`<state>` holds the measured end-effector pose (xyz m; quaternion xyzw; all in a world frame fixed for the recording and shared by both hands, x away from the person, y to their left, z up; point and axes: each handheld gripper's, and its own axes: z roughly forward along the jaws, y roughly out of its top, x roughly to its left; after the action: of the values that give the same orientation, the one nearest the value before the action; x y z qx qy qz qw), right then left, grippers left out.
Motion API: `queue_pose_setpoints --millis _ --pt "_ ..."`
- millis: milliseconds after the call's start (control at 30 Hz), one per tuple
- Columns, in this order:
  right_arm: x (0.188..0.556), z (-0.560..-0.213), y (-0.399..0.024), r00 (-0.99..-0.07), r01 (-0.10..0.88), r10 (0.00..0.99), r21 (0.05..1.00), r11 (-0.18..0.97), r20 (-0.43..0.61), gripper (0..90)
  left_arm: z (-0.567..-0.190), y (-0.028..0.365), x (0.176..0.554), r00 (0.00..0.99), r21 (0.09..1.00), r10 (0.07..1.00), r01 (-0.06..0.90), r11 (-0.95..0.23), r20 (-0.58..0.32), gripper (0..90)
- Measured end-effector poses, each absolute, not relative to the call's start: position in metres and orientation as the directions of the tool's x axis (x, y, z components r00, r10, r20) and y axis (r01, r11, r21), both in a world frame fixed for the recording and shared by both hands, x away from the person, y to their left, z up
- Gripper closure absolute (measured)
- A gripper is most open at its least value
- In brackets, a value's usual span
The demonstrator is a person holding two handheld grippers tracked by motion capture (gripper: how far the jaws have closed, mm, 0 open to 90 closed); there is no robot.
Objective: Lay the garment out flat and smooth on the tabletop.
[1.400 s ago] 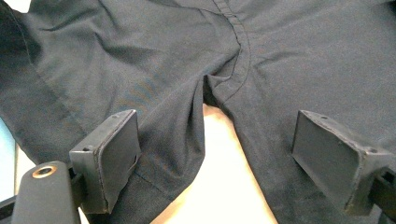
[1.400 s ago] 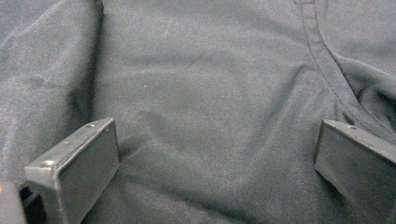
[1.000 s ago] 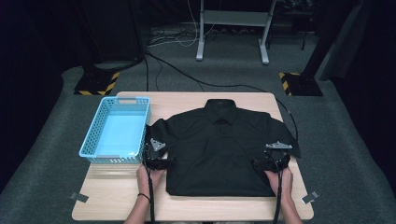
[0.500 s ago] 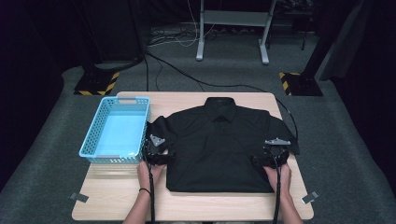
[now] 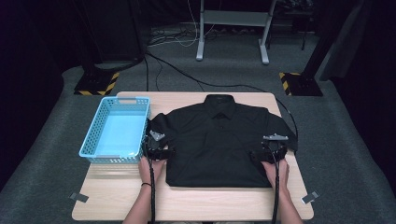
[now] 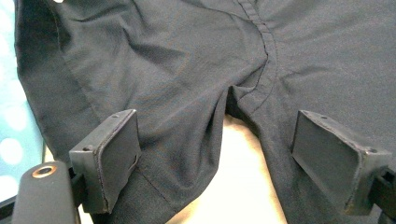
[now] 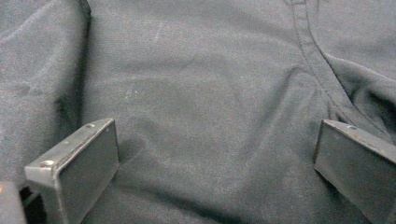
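From above, both hands have drawn slightly back toward the person, so no fold looks begun. The black short-sleeved cotton shirt (image 5: 219, 140) lies flat on the pale wooden table (image 5: 196, 205), beside a light blue plastic basket (image 5: 116, 130). The left gripper (image 6: 215, 154) gapes wide over the sleeve's underarm, grasping nothing. The right gripper (image 7: 215, 163) likewise stands wide above the fabric.

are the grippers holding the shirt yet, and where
Nothing is held: the left gripper and right gripper stand open over the black shirt near its armpits.
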<state>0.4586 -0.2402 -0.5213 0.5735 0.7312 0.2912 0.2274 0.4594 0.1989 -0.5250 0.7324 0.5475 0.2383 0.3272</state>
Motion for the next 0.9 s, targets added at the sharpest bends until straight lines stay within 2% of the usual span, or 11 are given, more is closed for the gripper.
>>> queue_pose_setpoints --millis 67,167,233,333,533,667,900 --pt "0.458 -0.521 -0.241 -0.244 0.703 0.97 0.69 0.173 0.005 0.0 -0.524 0.199 0.458 0.273 0.736 0.962 0.655 -0.173 -0.017 14.4" --pt "0.449 -0.513 -0.247 -0.227 0.676 0.972 0.728 0.113 0.06 0.0 -0.52 0.199 0.45 0.28 0.738 0.959 0.658 -0.15 -0.055 10.9" --pt "0.438 -0.503 -0.249 -0.238 0.653 0.97 0.747 0.126 0.044 0.0 -0.518 0.199 0.441 0.298 0.746 0.952 0.65 -0.148 -0.07 10.3" --pt "0.421 -0.498 -0.248 -0.266 0.672 0.964 0.72 0.176 0.013 0.4 -0.516 0.199 0.424 0.326 0.758 0.94 0.637 -0.14 -0.1 10.2" --pt "0.401 -0.512 -0.25 -0.285 0.707 0.958 0.678 0.2 0.015 1.1 -0.52 0.19 0.407 0.392 0.734 0.916 0.646 -0.211 -0.083 10.8" --pt "0.402 -0.519 -0.25 -0.279 0.713 0.96 0.672 0.2 0.011 0.0 -0.524 0.183 0.405 0.399 0.718 0.917 0.643 -0.266 -0.017 11.6" --pt "0.408 -0.522 -0.248 -0.275 0.697 0.961 0.692 0.19 0.013 0.0 -0.526 0.185 0.414 0.38 0.734 0.925 0.63 -0.252 -0.008 11.7"
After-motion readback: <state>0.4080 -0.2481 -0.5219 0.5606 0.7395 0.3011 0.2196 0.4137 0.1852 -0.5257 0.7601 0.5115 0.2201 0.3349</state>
